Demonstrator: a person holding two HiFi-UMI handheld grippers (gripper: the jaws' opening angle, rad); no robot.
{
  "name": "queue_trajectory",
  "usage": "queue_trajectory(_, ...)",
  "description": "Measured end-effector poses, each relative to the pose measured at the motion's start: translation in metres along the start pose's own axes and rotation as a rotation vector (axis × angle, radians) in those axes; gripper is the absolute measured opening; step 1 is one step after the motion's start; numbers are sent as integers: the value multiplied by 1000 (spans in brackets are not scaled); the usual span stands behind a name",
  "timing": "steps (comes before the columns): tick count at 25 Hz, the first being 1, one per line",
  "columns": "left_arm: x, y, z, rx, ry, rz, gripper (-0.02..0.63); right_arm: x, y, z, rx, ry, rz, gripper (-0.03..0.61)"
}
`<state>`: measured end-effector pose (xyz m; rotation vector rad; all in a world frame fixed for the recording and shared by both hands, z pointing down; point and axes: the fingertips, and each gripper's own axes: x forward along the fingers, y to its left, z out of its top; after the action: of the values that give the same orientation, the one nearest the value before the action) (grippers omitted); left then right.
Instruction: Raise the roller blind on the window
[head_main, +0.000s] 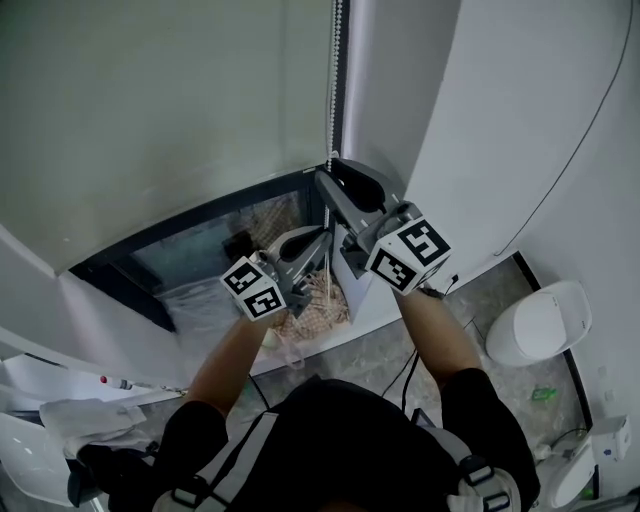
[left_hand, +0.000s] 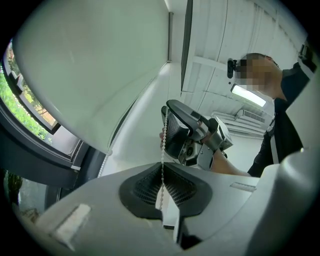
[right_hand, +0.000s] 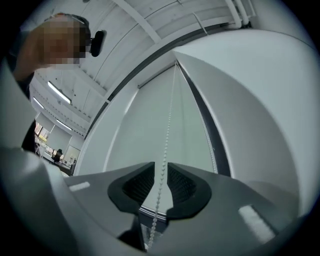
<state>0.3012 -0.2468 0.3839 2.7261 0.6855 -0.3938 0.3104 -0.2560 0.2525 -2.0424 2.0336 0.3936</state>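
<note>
Roller blind (head_main: 170, 110) hangs beyond both sets of fingers. The uncovered strip of window (head_main: 190, 250) lies under its bottom edge, below and left of them. The right gripper (right_hand: 161, 186), the higher one, has its fingers narrowly apart, with the pads clear of the bead chain (right_hand: 168, 120) that runs up between them. The left gripper (left_hand: 163, 185), just beneath, has its fingers pinched together on the same chain, which rises from them towards the right gripper's fingers.
</note>
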Motion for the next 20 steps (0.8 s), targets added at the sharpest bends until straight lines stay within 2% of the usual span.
queue_trajectory(3, -3, 1, 0, -4, -4, 3, 12, 1, 1, 3, 6, -34, -18, 37)
queue_trajectory(8, -3, 2, 0, -7, -6, 6, 12, 3, 0, 6, 24, -45, -32, 18)
queue_trajectory(14, -4, 1, -8, -25, -1, 4, 12, -6, 0, 5, -91, -37, -42, 15)
queue_trajectory(17, -1, 0, -30, -25, 47, 6, 8, -18, -7, -6, -89, -27, -63, 15)
queue_trajectory(20, -7, 2, -72, -36, 114, 26, 8, -33, -6, -39, -110, 30, -78, 14)
